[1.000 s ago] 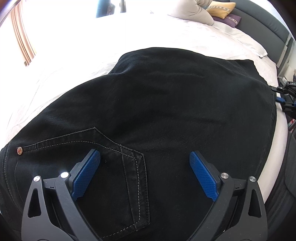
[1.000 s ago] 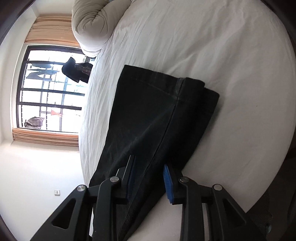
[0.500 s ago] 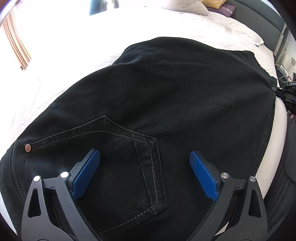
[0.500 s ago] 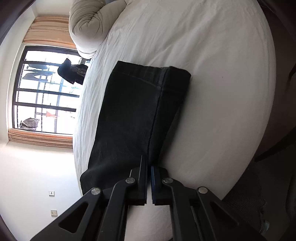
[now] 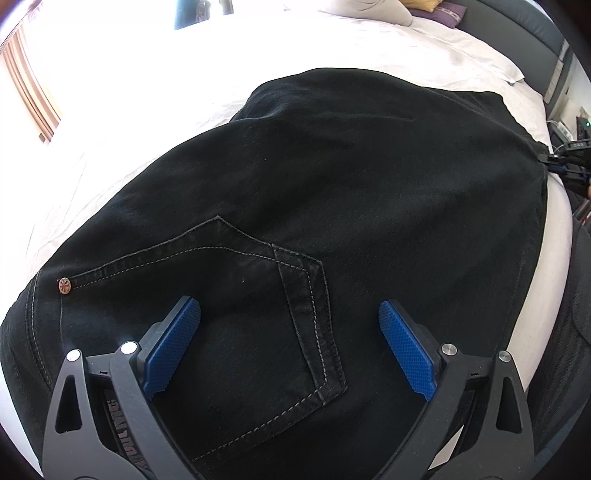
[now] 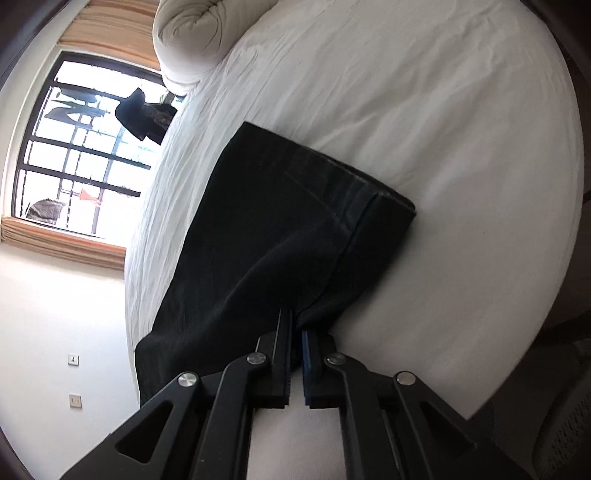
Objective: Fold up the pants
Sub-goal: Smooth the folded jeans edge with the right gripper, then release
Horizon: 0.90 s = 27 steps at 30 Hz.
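Black jeans [image 5: 332,192] lie flat on a white bed [image 5: 147,92], back pocket [image 5: 236,295] up. My left gripper [image 5: 290,332] is open, its blue pads [image 5: 173,343] spread over the pocket near the waist. In the right wrist view the pant legs [image 6: 277,240] stretch away toward the hem [image 6: 343,173]. My right gripper [image 6: 295,325] is shut on the edge of the pants and lifts the fabric slightly off the sheet. The right gripper also shows in the left wrist view [image 5: 565,166] at the far side of the pants.
A rolled beige duvet [image 6: 192,40] lies at the head of the bed [image 6: 406,92]. A window [image 6: 85,155] is on the left wall. Pillows [image 5: 424,7] and a dark headboard [image 5: 517,40] stand at the far right. The bed edge [image 5: 554,258] drops off on the right.
My right gripper closed on the pants edge and now pulls the fabric up. My left gripper moved forward over the pocket, staying open.
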Motion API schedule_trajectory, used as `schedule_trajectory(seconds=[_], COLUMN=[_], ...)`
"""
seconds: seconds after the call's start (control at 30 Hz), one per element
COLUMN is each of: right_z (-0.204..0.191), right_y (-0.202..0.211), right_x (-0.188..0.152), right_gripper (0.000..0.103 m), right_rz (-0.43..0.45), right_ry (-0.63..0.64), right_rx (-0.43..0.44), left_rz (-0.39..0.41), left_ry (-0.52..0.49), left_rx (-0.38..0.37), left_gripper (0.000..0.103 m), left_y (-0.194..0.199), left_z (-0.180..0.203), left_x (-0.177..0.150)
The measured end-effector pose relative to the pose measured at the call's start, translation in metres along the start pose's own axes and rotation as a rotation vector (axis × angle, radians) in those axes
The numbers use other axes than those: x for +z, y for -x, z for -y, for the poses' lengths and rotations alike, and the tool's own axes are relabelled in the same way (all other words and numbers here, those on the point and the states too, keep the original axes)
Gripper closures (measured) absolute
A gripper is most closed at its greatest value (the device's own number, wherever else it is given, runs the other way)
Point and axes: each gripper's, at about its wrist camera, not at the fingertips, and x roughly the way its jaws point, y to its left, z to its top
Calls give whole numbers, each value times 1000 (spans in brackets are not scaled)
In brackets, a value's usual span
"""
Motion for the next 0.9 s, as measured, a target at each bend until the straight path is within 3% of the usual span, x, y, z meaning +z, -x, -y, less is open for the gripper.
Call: schedule_trajectory(seconds=[0.03,0.07,0.1,0.13,0.2,0.27,0.37,0.43,0.6,0.67,0.8,0.9], right_z=[-4,-8,-14,-21,-38,-67,-110,-127,-146,-138,-138,-144], right_y=[9,21,35,48,63,54,14,-17,-90,-112,-124,-135], right_x=[2,5,9,15,30,44,58,66,70,70,89,90], right_gripper=[82,61,53,53,53,53,53,53,56,57,58,58], right_rz=[-18,4,44,89,148,145,126,95,-32,-37,27,36], right_ry=[22,52,84,115,178,295,522,593,733,748,674,696], right_rx=[-50,-135,-230,-286,-241,-206,-264,-338,-374,-394,-338,-365], left_rz=[1,1,1,0,-1,-1,-3,-2,5,2,4,13], left_ry=[0,-1,-1,0,0,0,0,0,-3,-1,19,31], left_rx=[0,3,5,6,9,7,6,4,13,20,35,46], left_gripper=[4,4,4,4,4,4,4,4,4,4,4,4], left_y=[0,0,-1,-3,-3,0,-1,-2,-3,-2,0,3], left_z=[0,1,2,2,3,-6,-6,-8,-15,-20,-31,-37], left_x=[-2,-4,-2,0,0,-6,-5,-4,-9,-12,-20,-27])
